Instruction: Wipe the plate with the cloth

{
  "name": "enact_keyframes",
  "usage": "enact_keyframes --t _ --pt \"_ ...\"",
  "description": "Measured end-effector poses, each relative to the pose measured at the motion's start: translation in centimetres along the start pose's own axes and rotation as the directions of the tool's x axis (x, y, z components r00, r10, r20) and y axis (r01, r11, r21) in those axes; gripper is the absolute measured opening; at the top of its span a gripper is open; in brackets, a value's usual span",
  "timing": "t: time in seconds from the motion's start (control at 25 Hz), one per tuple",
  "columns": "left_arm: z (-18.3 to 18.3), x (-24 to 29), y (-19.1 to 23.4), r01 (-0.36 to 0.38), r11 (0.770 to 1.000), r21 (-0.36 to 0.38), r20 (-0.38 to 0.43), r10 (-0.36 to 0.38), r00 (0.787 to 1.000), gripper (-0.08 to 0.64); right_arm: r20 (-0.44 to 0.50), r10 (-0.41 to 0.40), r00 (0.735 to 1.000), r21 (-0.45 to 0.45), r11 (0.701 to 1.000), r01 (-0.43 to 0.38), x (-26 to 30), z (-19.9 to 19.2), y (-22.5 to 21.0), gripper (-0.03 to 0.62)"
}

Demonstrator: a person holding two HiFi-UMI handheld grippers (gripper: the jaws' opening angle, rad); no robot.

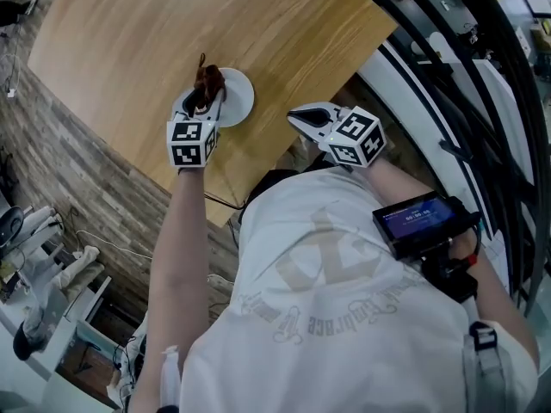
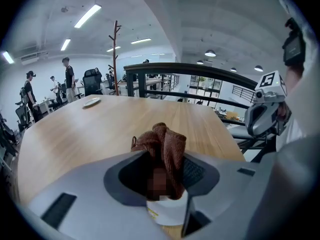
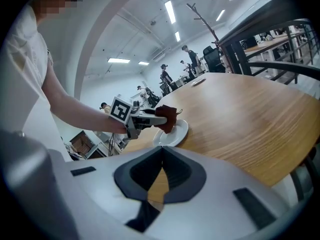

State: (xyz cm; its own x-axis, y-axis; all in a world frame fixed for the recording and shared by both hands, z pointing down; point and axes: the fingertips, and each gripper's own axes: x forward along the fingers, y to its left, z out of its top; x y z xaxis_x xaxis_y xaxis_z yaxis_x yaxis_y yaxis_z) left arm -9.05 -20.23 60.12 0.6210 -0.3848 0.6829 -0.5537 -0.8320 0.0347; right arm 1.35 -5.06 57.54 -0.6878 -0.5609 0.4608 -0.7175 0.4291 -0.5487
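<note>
Left gripper (image 1: 205,103), left of centre in the head view: fingers (image 2: 95,184) clamped on the brown cloth (image 2: 165,144). The cloth is bunched, with most of it sticking out past the tips.

White plate (image 1: 241,93) sits on the wood counter (image 1: 155,33) near its lower edge, directly under the cloth. In the right gripper view the cloth looks pressed on the plate's left rim, but I can't confirm contact.

Right gripper (image 3: 162,154) is off to the right at the counter's edge, apart from the plate. Its fingers are closed tip to tip with nothing in them.

My read on status: the grab is done and the cloth is on station. The wipe is either just starting or mid-pass. No dirt or streaks show, so I can't judge how much is wiped. Left to do: sweep the rest of the plate, mostly its right side.
</note>
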Motion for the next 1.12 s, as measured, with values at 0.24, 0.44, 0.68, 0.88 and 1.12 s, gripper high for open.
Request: enact_keyframes --t 0.24,0.44,0.68,0.88,1.12 --pt "-2.0 -1.3 -3.0 0.047 0.999 0.016 -0.026 -0.046 0.999 0.169 -0.002 0.017 1.000 -0.007 1.000 -0.017 0.2 0.3 0.5 0.014" --pt "-2.9 -2.5 -5.7 0.103 0.994 0.042 -0.047 -0.101 0.994 0.169 0.001 0.022 1.000 -0.012 1.000 -0.022 0.3 0.2 0.6 0.012" --pt "-3.2 -3.1 -8.1 0.133 0.991 -0.023 -0.031 -0.133 0.991 0.169 0.006 0.024 1.000 -0.009 1.000 -0.024 0.2 -0.1 0.7 0.014" --pt "-3.1 -2.5 -8.1 0.134 0.991 -0.027 -0.036 -0.135 0.990 0.169 0.014 0.019 1.000 -0.003 1.000 -0.019 0.2 0.1 0.6 0.014" --pt "-1.4 -0.9 -5.6 0.091 0.994 -0.064 -0.010 -0.092 0.996 0.169 0.012 -0.005 1.000 0.019 1.000 0.005 -0.2 -0.2 0.0 0.014"
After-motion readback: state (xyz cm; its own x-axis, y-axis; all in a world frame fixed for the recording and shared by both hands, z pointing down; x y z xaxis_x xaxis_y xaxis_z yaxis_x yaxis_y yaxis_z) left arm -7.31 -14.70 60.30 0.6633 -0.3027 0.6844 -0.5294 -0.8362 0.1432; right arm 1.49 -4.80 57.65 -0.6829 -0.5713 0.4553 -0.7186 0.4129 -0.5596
